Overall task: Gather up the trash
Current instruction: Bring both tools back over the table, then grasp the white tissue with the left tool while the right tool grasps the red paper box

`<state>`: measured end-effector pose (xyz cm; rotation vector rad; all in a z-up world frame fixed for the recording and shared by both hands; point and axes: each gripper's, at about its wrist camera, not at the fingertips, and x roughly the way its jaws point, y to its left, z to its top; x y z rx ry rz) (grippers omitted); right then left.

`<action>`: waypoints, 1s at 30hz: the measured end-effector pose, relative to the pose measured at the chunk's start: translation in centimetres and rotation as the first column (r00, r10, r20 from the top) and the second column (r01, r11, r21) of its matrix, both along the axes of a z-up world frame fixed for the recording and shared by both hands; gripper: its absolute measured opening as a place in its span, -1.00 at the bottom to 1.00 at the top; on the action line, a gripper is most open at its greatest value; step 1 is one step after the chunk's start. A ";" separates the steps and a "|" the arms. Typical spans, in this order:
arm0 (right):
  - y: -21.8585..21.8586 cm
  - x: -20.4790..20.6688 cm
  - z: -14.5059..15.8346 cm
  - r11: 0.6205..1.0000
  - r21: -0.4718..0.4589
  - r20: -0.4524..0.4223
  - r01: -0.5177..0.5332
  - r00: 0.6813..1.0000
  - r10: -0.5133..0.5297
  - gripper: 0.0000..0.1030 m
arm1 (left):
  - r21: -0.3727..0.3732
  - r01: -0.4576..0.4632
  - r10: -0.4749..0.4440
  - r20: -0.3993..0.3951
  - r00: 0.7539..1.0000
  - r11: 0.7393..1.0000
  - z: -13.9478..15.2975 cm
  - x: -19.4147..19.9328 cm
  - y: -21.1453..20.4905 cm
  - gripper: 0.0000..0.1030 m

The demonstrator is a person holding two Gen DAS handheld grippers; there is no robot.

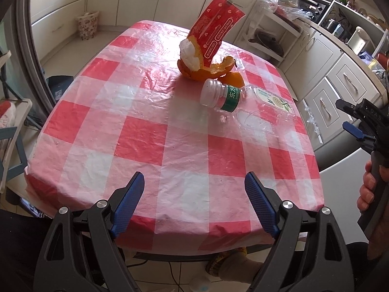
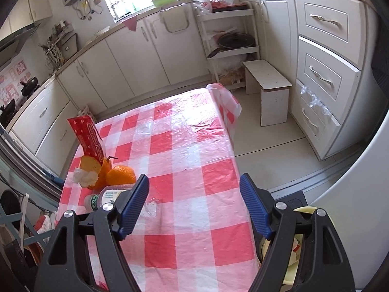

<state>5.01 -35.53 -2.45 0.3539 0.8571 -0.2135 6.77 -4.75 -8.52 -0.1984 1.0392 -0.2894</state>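
On the desk (image 1: 136,143), covered with a red and white checked plastic cloth, the trash lies in one small group toward the far side: an empty clear plastic bottle (image 1: 233,97) on its side, an orange peel (image 1: 204,69) with a crumpled white tissue (image 1: 190,53) inside it, and a red snack wrapper (image 1: 214,29) standing up from the peel. The bottle looks very light and smooth, so it can roll or slip; I think the ribbed cap end or the labelled waist is the best place to grip. The peel seems soft and may tear, and the wrapper is thin and would crumple. The left gripper (image 1: 194,204) and the right gripper (image 2: 194,206) both hang over the near desk with jaws wide apart and nothing between them. Nothing stands in the way, but the pieces touch each other, so lifting one may disturb the others.
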 end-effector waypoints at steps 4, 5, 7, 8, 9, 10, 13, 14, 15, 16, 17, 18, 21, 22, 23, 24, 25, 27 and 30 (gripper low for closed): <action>0.0 -0.1 0.1 1.000 -0.002 0.004 -0.006 1.000 0.006 0.45 | 0.004 -0.004 0.004 -0.005 1.000 1.000 -0.1 0.0 -0.1 0.56; 0.0 -0.2 0.1 1.000 0.001 0.005 -0.004 1.000 0.004 0.45 | 0.006 -0.004 0.004 -0.005 1.000 1.000 -0.2 0.0 -0.1 0.57; -0.2 -0.3 0.2 1.000 0.007 0.009 0.000 1.000 0.000 0.46 | 0.011 -0.002 0.002 -0.007 1.000 1.000 -0.3 0.0 -0.3 0.57; -0.2 -0.3 0.2 1.000 0.008 0.010 0.002 1.000 -0.002 0.46 | 0.013 -0.001 0.001 -0.007 1.000 1.000 -0.3 0.0 -0.4 0.57; -0.3 -0.4 0.3 1.000 0.010 0.012 0.003 1.000 -0.003 0.46 | 0.016 0.001 0.000 -0.007 1.000 1.000 -0.4 -0.1 -0.5 0.57; -0.3 -0.4 0.3 1.000 0.011 0.013 0.002 1.000 -0.002 0.47 | 0.018 0.001 -0.001 -0.008 1.000 1.000 -0.4 0.0 -0.6 0.57; -0.3 -0.4 0.3 1.000 0.013 0.013 -0.002 1.000 0.002 0.47 | 0.024 0.002 -0.001 -0.010 1.000 1.000 -0.5 0.0 -0.7 0.57; -0.2 -0.4 0.3 1.000 0.013 0.013 -0.004 1.000 0.004 0.47 | 0.026 0.002 -0.002 -0.011 1.000 1.000 -0.5 0.0 -0.7 0.57; -0.2 -0.4 0.3 1.000 0.013 0.013 -0.004 1.000 0.004 0.47 | 0.027 0.002 -0.002 -0.012 1.000 1.000 -0.6 0.0 -0.7 0.57; -0.2 -0.4 0.2 1.000 0.013 0.012 -0.006 1.000 0.006 0.48 | 0.027 0.002 -0.001 -0.013 1.000 1.000 -0.6 0.0 -0.7 0.57; -0.1 -0.4 0.2 1.000 0.013 0.011 -0.008 1.000 0.008 0.48 | 0.027 0.001 -0.001 -0.015 1.000 1.000 -0.6 0.0 -0.7 0.57; -0.1 -0.3 0.2 1.000 0.012 0.011 -0.010 1.000 0.010 0.48 | 0.027 0.001 0.000 -0.015 1.000 1.000 -0.6 0.0 -0.7 0.57; 0.1 -0.2 0.1 1.000 0.008 0.005 -0.016 1.000 0.016 0.48 | 0.026 0.001 0.000 -0.015 1.000 1.000 -0.6 0.0 -0.7 0.57; 0.2 -0.2 0.0 1.000 0.007 0.003 -0.018 1.000 0.018 0.48 | 0.026 0.001 -0.001 -0.016 1.000 1.000 -0.6 0.0 -0.7 0.57; 0.3 -0.1 0.0 1.000 0.007 0.001 -0.019 1.000 0.019 0.48 | 0.026 0.001 -0.001 -0.016 1.000 1.000 -0.6 0.0 -0.7 0.57; 0.4 -0.1 -0.1 1.000 0.006 -0.001 -0.022 1.000 0.022 0.48 | 0.026 0.002 -0.001 -0.017 1.000 1.000 -0.6 0.0 -0.7 0.57; 0.4 -0.1 -0.1 1.000 0.004 -0.002 -0.023 1.000 0.023 0.48 | 0.026 0.002 -0.001 -0.018 1.000 1.000 -0.6 0.0 -0.7 0.57; 0.6 0.0 -0.2 1.000 0.002 -0.004 -0.027 1.000 0.027 0.48 | 0.026 0.002 -0.001 -0.019 1.000 1.000 -0.6 0.0 -0.7 0.57; 0.7 0.0 -0.2 0.999 0.001 -0.004 -0.033 0.999 0.033 0.48 | 0.025 -0.001 0.001 -0.018 1.000 1.000 -0.6 0.0 -0.6 0.57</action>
